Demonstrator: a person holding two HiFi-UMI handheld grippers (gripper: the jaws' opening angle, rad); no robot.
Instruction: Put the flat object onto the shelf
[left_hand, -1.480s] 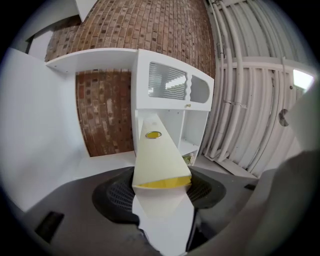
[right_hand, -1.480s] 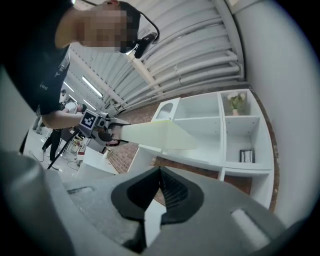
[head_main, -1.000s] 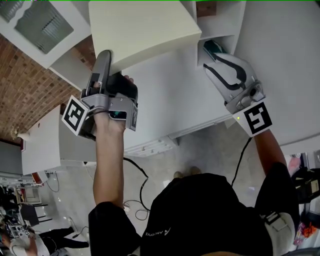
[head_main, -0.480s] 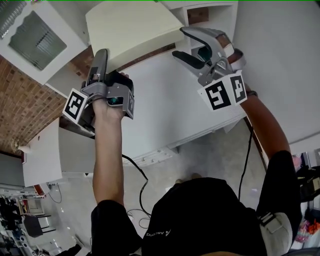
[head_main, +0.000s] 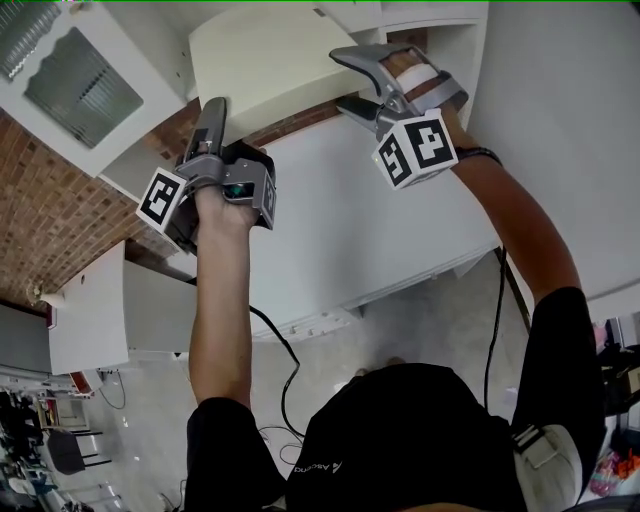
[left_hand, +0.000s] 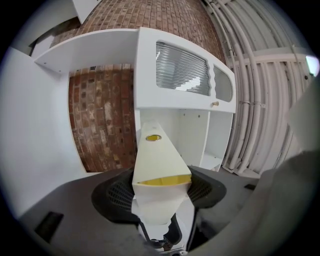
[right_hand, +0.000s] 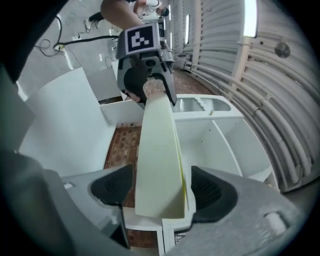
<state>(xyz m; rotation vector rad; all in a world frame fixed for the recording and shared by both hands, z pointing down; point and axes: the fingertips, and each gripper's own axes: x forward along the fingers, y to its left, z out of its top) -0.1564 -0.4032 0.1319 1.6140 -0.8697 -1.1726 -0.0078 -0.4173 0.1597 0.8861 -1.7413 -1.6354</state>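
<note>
Up at 12 o'clock in the head view: the flat object (head_main: 270, 60), a cream panel, is held aloft in front of the white shelf (head_main: 440, 30) and rests on none of its boards.
Left gripper (head_main: 222, 112): at 11 o'clock, clamped on the panel's near-left edge. Its own view shows both pads pressed against the cream edge (left_hand: 155, 165).
Right gripper (head_main: 358, 82): at 1 o'clock, jaws spread wide and straddling the panel's right edge. Its own view shows a gap between each pad and the panel (right_hand: 157, 165), so I judge it bears no weight.
Surroundings: open shelf compartments (right_hand: 225, 145) lie past the panel at 1 to 2 o'clock. A slatted-door cabinet (head_main: 80, 75) sits at 10 o'clock, and a brick wall (head_main: 50, 200) at 9 o'clock.
Risk, slipping: only one edge is pinched, so the broad panel could swing around the left pads or slide out, more so if it is tilted toward the shelf.
Risk, twisting: if the right jaws close off-centre, one pad would touch first and push the panel sideways against the left grip.
Risk, snagging: the far corner could catch a shelf divider or board edge on the way in, and the jolt could lever the panel out of the clamp.
</note>
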